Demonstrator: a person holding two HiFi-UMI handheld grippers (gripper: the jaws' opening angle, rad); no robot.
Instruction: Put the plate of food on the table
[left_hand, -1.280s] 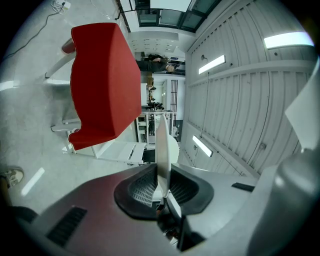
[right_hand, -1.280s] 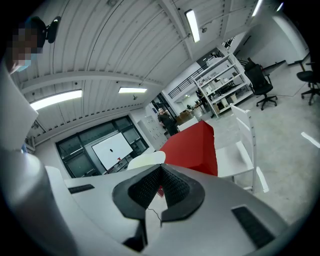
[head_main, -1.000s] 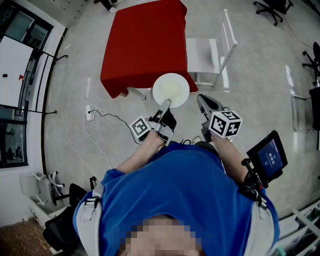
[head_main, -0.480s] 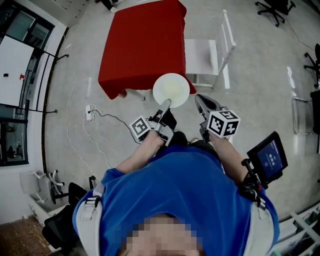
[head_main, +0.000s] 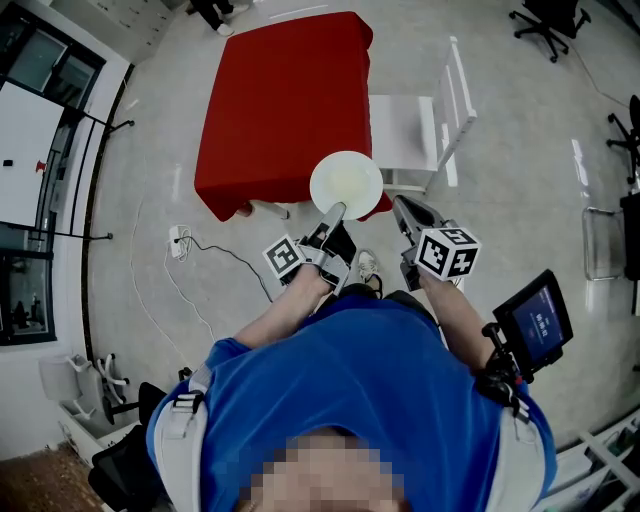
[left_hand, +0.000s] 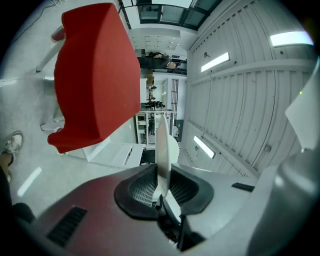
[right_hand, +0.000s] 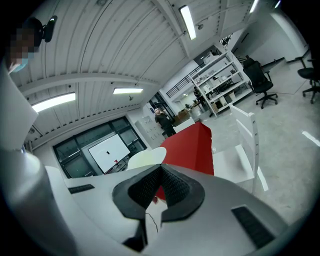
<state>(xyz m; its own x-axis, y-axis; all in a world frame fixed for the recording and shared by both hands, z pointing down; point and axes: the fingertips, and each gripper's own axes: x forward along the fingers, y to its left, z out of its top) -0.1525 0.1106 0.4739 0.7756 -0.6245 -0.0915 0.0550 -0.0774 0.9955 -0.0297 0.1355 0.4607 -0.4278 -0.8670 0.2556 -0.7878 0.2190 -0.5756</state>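
Observation:
My left gripper (head_main: 334, 212) is shut on the near rim of a white round plate (head_main: 346, 185), which it holds out level over the near right corner of the red-clothed table (head_main: 280, 100). The plate's middle looks faintly yellowish; I cannot make out food on it. In the left gripper view the plate (left_hand: 161, 142) stands edge-on between the ribbed pads of the left gripper (left_hand: 161, 176), with the red table (left_hand: 92, 85) beyond. My right gripper (head_main: 404, 212) hangs to the right of the plate, shut and empty. In the right gripper view its pads meet at the right gripper (right_hand: 159, 170), past which the plate (right_hand: 145, 158) shows.
A white chair (head_main: 425, 110) stands against the table's right side. A cable and power strip (head_main: 181, 238) lie on the floor to the left. Office chairs (head_main: 545, 20) stand at the far right. A small screen (head_main: 535, 318) is strapped to the right forearm. A glass wall runs along the left.
The person has stepped towards the table, so it sits closer in view. The plate now overlaps the table's near right corner. A shoe shows below the grippers.

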